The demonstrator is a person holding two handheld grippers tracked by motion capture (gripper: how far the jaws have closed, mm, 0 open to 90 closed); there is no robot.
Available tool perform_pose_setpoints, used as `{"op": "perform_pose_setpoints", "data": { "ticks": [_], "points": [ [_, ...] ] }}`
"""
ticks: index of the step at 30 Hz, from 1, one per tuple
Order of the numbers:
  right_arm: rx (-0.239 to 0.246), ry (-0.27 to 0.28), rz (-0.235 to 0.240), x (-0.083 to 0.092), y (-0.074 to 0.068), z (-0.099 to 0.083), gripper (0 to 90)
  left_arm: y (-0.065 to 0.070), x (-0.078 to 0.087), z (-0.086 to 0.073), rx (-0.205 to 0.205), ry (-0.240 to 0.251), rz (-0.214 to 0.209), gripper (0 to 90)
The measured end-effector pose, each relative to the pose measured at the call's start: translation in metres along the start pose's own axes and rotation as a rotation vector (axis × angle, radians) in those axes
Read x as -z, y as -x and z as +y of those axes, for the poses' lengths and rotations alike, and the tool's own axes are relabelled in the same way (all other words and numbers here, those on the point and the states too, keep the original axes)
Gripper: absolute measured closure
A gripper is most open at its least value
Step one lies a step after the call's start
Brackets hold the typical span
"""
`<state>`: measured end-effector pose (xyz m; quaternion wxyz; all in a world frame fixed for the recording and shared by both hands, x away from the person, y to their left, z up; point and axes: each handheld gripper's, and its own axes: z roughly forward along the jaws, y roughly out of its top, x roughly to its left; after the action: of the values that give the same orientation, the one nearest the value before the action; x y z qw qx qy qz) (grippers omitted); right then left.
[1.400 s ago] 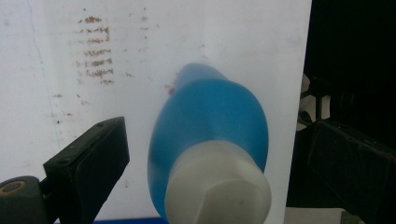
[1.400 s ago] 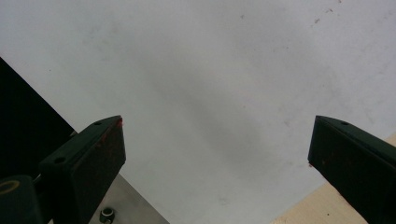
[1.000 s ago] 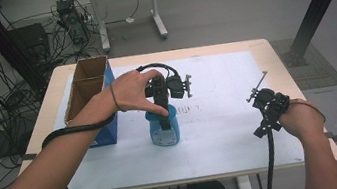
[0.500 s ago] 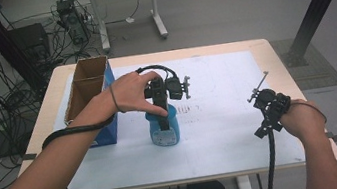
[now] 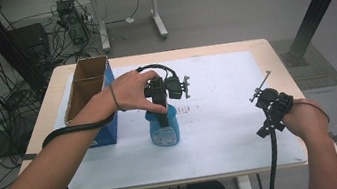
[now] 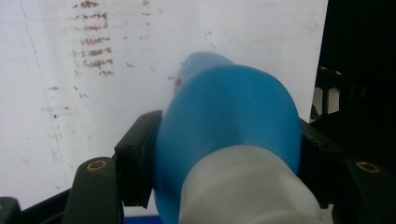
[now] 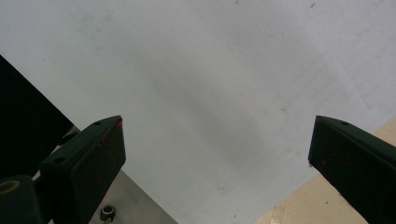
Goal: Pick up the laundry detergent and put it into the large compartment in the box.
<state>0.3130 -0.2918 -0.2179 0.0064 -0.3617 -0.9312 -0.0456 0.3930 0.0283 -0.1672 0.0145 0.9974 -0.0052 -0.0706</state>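
Note:
A blue bottle with a white cap stands upright on the white paper near the middle of the table. My left gripper comes down on it from above. Its jaws have just been closing, and the black pads now press on both sides of the blue bottle just past the cap. My right gripper is held at the table's right front, apart from the bottle. In the right gripper view its jaws stand wide open over bare paper with nothing between them.
An open cardboard box with blue sides stands at the table's left edge, close to my left forearm. White paper covers most of the tabletop. A wooden table edge runs just below the right gripper. Cables trail off the front.
Both hands have stayed where they were. The left gripper's jaws have drawn in against the blue bottle.

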Motion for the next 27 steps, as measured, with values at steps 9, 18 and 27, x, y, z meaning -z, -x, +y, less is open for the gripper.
{"op": "perform_pose_setpoints", "data": {
  "ticks": [9, 18, 27],
  "points": [
    [0.002, 0.001, 0.000, 0.0000, -0.0001, 0.0004, 4.1, 0.0000, -0.0001, 0.0019, -0.004, -0.007, 0.000, 36.0],
    [0.004, 0.002, -0.006, 0.0009, -0.0009, 0.0024, 4.1, 0.0006, -0.0002, 0.0008, -0.001, -0.003, 0.003, 36.1],
    [0.007, 0.001, -0.005, 0.0007, -0.0014, 0.0041, 4.1, 0.0004, -0.0003, 0.0006, 0.003, -0.001, 0.001, 36.0]
  ]
}}
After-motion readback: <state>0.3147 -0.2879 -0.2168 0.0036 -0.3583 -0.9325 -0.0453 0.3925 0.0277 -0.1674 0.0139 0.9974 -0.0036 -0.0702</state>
